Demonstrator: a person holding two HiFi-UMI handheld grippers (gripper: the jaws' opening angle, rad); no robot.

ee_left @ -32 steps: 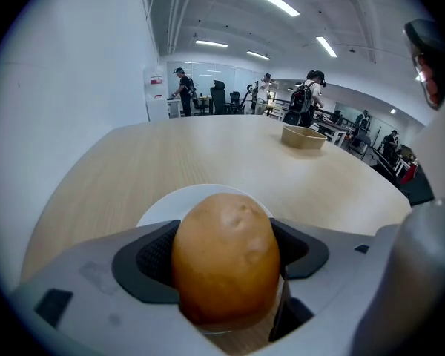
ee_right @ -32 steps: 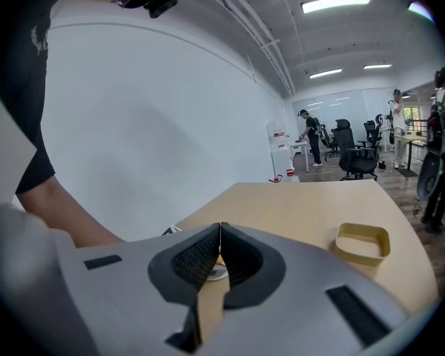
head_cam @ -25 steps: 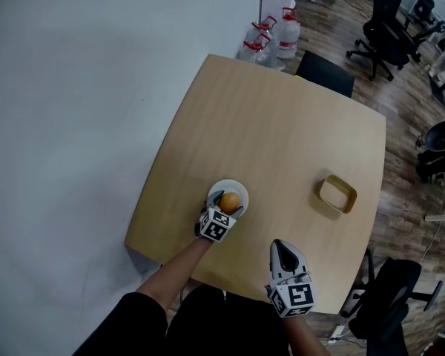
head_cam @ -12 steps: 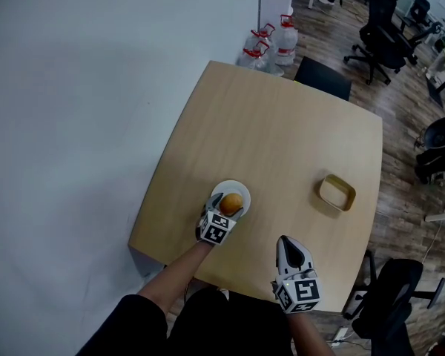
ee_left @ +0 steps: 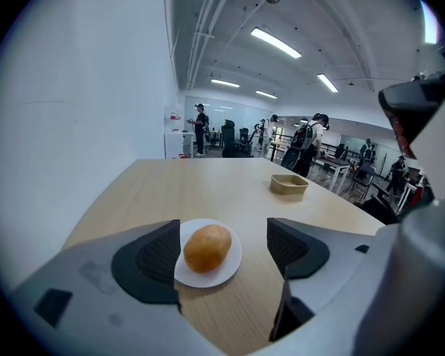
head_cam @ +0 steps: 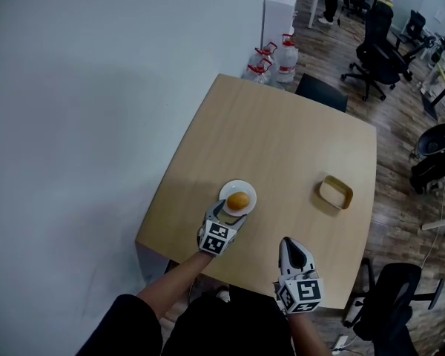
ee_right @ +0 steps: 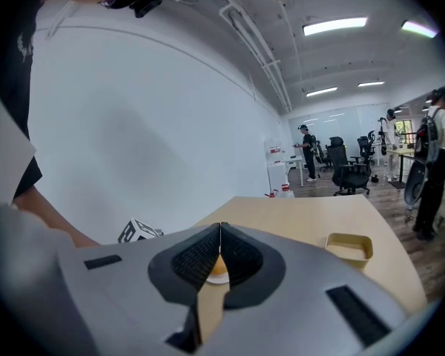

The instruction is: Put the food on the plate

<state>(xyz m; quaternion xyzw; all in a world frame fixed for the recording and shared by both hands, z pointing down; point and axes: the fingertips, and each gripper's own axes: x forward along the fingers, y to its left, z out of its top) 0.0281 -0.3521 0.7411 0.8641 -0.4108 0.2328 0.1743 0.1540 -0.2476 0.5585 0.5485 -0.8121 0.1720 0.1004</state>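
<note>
The pale wooden worktop (head_cam: 282,124) fills the middle of the head view. The person leans over its near edge, both forearms reaching in from the bottom of the frame. The left tongs (head_cam: 224,215) point up-frame at the white plate (head_cam: 249,190), their tips at its near rim. The right tongs (head_cam: 291,251) sit at lower right, well apart from the plate, above the worktop close to its near edge.

Only the left gripper view shows the left jaws plainly: they are wide apart and grip nothing, and the plate appears in the gap just beyond them. Only the right gripper view shows the right jaws pressed together with nothing between them.

A shallow tan tray (head_cam: 336,192) stands well to the right of the plate. The food (head_cam: 238,200) lies in the middle of the plate. It is a golden-brown lump that may be a potato, though I can't be sure.
</note>
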